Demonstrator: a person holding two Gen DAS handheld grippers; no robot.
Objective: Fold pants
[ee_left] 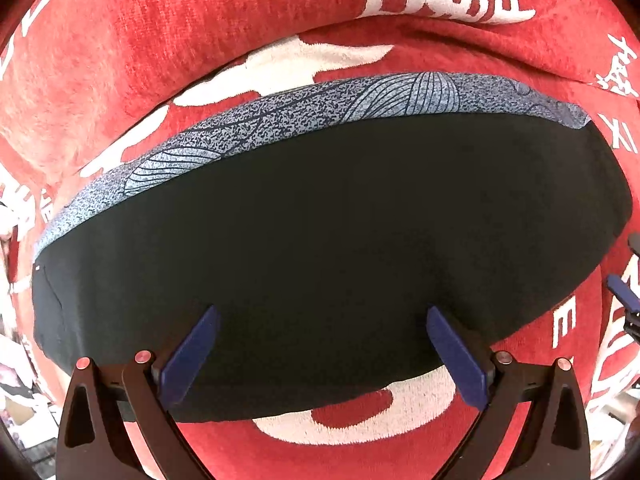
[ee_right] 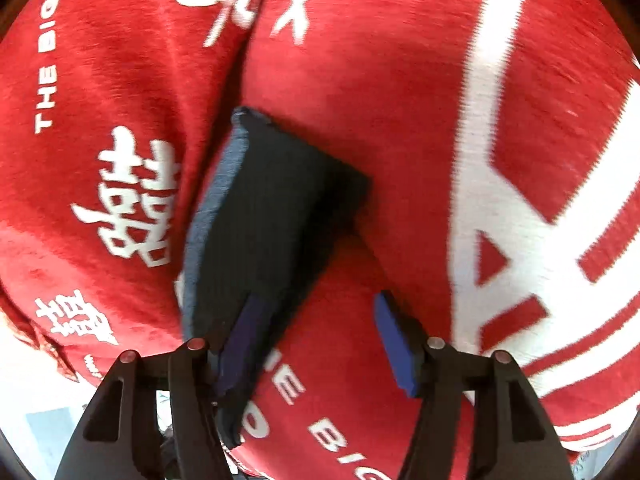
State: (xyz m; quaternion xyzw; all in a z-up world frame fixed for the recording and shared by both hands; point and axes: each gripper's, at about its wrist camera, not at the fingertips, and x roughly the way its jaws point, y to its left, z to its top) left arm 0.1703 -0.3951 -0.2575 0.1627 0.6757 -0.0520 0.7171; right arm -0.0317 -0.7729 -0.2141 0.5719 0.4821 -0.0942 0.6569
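Left wrist view puts the folded pants [ee_left: 328, 248] straight ahead of the left gripper [ee_left: 320, 340], a dark slab lying flat on the red blanket [ee_left: 120, 40], with its long axis running left to right across the frame and a strip of blue-grey patterned fabric [ee_left: 280, 116] showing along the far edge. That gripper's two blue fingers [ee_left: 192, 356] stand wide apart with nothing between them; their tips sit over the near edge of the pants, though whether they touch the cloth I cannot tell. At the far right edge of this view a small piece of the other tool shows, just beyond the right end of the bundle. Right wrist view sees the same pants [ee_right: 272, 224] end-on, so here the long axis runs away from the camera, from near left toward far centre, and the bundle lies to the left of the right gripper [ee_right: 320, 344]. Its jaws are also spread and empty; the left finger overlaps the near end of the pants while the right finger hangs over bare blanket [ee_right: 400, 120]. My reading is that the fold looks largely done and the left gripper is squarely placed over the bundle, while the right one sits off its end, so any further halving would likely bring one short end over toward the other along that long axis
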